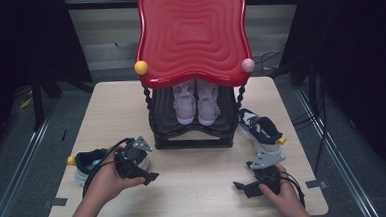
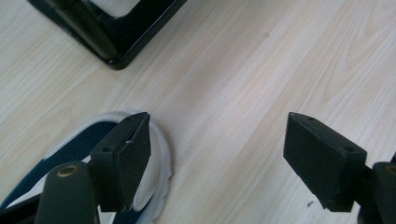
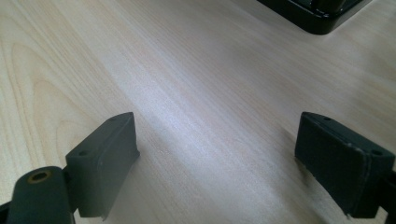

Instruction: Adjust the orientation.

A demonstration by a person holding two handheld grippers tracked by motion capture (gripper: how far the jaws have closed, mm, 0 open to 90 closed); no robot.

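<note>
- My left claw (image 1: pixel 143 167) was wide apart with nothing between the jaws, hanging right over the navy-and-white sneaker (image 1: pixel 86 163) at the left end of the table (image 1: pixel 195 188). In the left gripper view the sneaker's toe (image 2: pixel 154 154) sat just under and behind my one jaw, not between the two.
- Biggest worry there: if I'd clamped from that spot, I'd have caught bare wood, or just clipped the white rubber edge and shoved the shoe sideways.
- The black base of the shoe rack (image 2: pixel 100 42) was close ahead of that claw, so a careless swing forward could've knocked it, and the pink pair (image 1: pixel 196 102) was sitting on its lower shelf.
- My right claw (image 1: pixel 246 187) was also gaping and empty, low over bare wood, with the other navy sneaker (image 1: pixel 261 131) well behind it, beside the rack.
- A soft shoe grabbed by the toe probably would've drooped and slipped, so I reckoned the collar was the safer bite.
- The cables trailing from both claws could've snagged a shoe too.
</note>
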